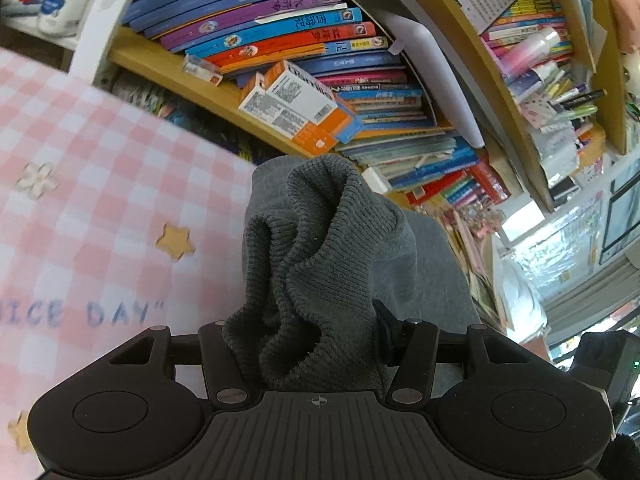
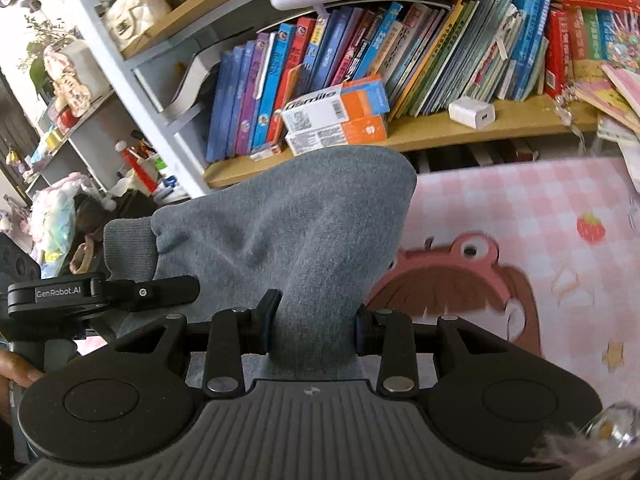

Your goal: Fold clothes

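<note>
A grey garment is held up off the pink checked mat by both grippers. My left gripper (image 1: 308, 332) is shut on its bunched ribbed cuff (image 1: 316, 248), which hides the fingertips. My right gripper (image 2: 316, 328) is shut on the smooth grey cloth (image 2: 288, 232), which rises in a wide fold ahead of it. The ribbed cuff (image 2: 128, 244) and the left gripper's body (image 2: 100, 294) show at the left of the right wrist view. The rest of the garment is hidden.
A pink checked mat (image 1: 100, 184) with stars and lettering covers the table; it shows a cartoon girl in the right wrist view (image 2: 520, 248). A wooden bookshelf (image 2: 440, 128) packed with books and orange boxes (image 2: 340, 116) stands right behind the mat.
</note>
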Action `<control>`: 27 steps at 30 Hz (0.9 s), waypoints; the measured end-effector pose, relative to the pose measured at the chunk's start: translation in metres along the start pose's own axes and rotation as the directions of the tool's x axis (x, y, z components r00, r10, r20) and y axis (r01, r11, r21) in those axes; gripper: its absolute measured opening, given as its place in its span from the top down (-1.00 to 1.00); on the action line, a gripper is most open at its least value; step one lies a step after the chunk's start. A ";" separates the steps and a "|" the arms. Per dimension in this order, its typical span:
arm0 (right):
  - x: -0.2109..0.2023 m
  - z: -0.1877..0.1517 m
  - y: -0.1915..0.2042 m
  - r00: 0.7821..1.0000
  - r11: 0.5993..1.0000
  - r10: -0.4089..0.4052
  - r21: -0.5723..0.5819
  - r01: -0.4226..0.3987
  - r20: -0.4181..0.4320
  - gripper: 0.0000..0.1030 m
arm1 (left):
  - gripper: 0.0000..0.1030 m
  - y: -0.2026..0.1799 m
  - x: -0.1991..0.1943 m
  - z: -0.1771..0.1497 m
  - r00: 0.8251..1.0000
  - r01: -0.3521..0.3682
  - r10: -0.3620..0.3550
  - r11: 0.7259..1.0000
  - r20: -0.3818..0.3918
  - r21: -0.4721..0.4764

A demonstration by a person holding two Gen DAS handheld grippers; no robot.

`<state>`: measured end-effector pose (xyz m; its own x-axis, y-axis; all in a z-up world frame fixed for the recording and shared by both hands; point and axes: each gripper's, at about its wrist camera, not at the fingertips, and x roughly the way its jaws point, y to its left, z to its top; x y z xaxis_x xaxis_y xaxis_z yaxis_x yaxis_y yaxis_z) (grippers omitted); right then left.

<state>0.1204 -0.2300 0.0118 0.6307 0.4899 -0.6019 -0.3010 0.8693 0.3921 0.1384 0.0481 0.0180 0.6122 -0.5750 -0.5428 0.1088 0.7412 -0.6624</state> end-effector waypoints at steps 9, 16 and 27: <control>0.050 0.040 -0.023 1.000 0.999 0.000 -0.050 -0.001 -0.004 0.37 | -0.03 0.014 0.049 0.026 0.998 -0.038 0.039 0.999 0.041 -0.029; 0.076 0.056 -0.034 1.000 0.997 0.003 -0.077 -0.003 0.000 0.37 | -0.03 0.019 0.071 0.042 0.997 -0.062 0.063 0.998 0.046 -0.018; 0.108 0.046 -0.059 0.998 1.000 -0.004 0.020 0.005 -0.057 0.33 | -0.18 0.037 0.101 0.041 0.988 -0.154 0.153 0.988 -0.032 -0.032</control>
<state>0.2392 -0.2315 -0.0443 0.5898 0.4898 -0.6420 -0.2835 0.8701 0.4033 0.2363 0.0318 -0.0400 0.5962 -0.4659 -0.6538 -0.0115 0.8093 -0.5872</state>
